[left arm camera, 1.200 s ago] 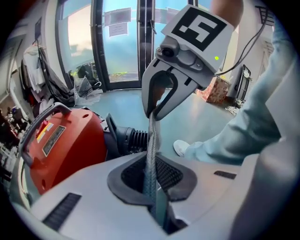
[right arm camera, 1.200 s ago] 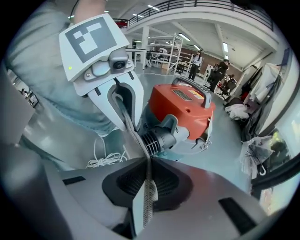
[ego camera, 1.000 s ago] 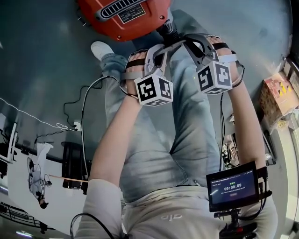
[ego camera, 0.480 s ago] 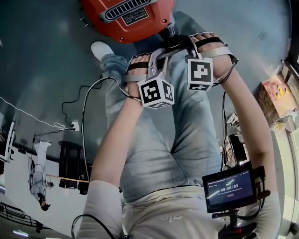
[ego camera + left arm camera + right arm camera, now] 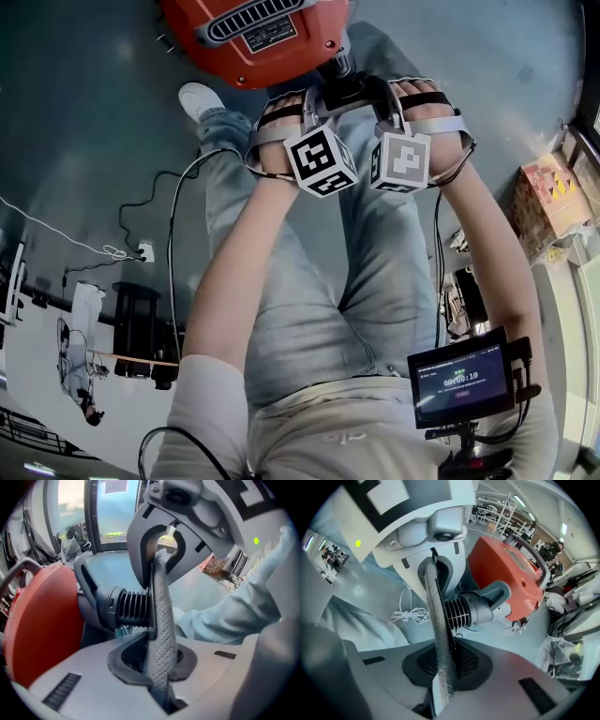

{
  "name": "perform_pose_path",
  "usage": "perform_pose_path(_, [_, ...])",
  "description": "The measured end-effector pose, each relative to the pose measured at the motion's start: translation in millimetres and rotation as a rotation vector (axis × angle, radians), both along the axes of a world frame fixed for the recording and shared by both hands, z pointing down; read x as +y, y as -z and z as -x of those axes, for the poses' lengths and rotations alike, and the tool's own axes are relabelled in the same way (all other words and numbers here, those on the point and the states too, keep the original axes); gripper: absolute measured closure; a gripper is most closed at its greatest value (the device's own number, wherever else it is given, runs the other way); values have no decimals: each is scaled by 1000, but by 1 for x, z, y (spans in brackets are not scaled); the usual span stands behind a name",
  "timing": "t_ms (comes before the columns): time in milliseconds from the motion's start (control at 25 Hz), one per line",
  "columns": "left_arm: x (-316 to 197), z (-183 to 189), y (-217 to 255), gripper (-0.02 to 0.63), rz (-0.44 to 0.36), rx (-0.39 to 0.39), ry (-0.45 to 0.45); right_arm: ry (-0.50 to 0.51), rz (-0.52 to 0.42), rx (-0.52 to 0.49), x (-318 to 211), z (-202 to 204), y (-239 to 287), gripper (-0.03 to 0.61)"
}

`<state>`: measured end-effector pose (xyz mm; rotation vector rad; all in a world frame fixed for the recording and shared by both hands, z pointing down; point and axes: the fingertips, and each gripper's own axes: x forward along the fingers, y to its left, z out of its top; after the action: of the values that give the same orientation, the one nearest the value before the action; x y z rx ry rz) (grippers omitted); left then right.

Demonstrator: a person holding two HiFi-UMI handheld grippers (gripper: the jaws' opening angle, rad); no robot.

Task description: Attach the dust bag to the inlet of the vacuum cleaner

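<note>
Fabric first: the grey dimpled-fabric dust bag [image 5: 161, 620] reads as light, soft and floppy. It won't hold shape on its own, so keep it taut between two grips. Your left gripper [image 5: 157, 648] and right gripper [image 5: 440, 660] each have jaws nearly closed, pinching that fabric edge-on from opposite ends, with nothing else between them. The bag stands as a thin band right at the mouth of the black ribbed inlet [image 5: 131, 609], on the near side of the round orange vacuum cleaner [image 5: 253, 37]. Can't tell whether it touches the inlet or is seated. My read: hold close to the opening rim, not the loose cloth, or it'll fold instead of pushing on. The textured weave should grip fine. In the way: the grippers crowd each other at the inlet, and your jean-clad legs [image 5: 375, 272] sit just nearer. The white coiled cord [image 5: 410, 613] and black cable [image 5: 173, 244] lie off left and the small monitor [image 5: 464, 380] is near right, none of them obstructing.
</note>
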<state>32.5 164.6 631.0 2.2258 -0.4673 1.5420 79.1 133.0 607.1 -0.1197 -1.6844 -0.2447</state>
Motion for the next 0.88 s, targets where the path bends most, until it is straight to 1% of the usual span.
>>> perform_pose_path(80, [-1, 4, 9, 581, -44, -23, 9, -43, 2, -10, 1, 1, 7, 538])
perform_pose_path(160, [-1, 8, 15, 581, -65, -39, 7, -87, 8, 1, 7, -2, 3, 538])
perform_pose_path(200, [-2, 9, 16, 581, -67, -50, -8, -103, 17, 10, 9, -4, -2, 538])
perform_pose_path(280, [-3, 7, 17, 581, -43, -56, -34, -119, 34, 21, 10, -7, -8, 538])
perform_pose_path(320, [-3, 5, 15, 581, -18, -38, -24, -126, 44, 24, 7, -8, -6, 538])
perform_pose_path(440, [1, 2, 6, 581, 43, 36, 56, -159, 102, 41, -4, -2, 12, 538])
perform_pose_path(520, [6, 2, 3, 581, 91, 56, 96, -175, 142, 50, -7, 1, 19, 538])
perform_pose_path(560, [6, 3, 6, 581, 114, 50, 107, -179, 153, 47, -7, 1, 16, 538])
perform_pose_path(600, [6, 5, 10, 581, 125, 36, 108, -182, 156, 39, -6, 0, 10, 540])
perform_pose_path(640, [5, 6, 16, 581, 126, 22, 104, -183, 155, 31, -6, 0, 3, 555])
perform_pose_path(720, [3, 6, 25, 581, 120, 14, 103, -171, 153, 27, -5, -2, -7, 557])
perform_pose_path(800, [2, 7, 23, 581, 118, 37, 115, -147, 156, 38, -6, -3, -5, 557])
perform_pose_path(880, [4, 8, 12, 581, 134, 69, 142, -116, 150, 44, -6, -2, 7, 557])
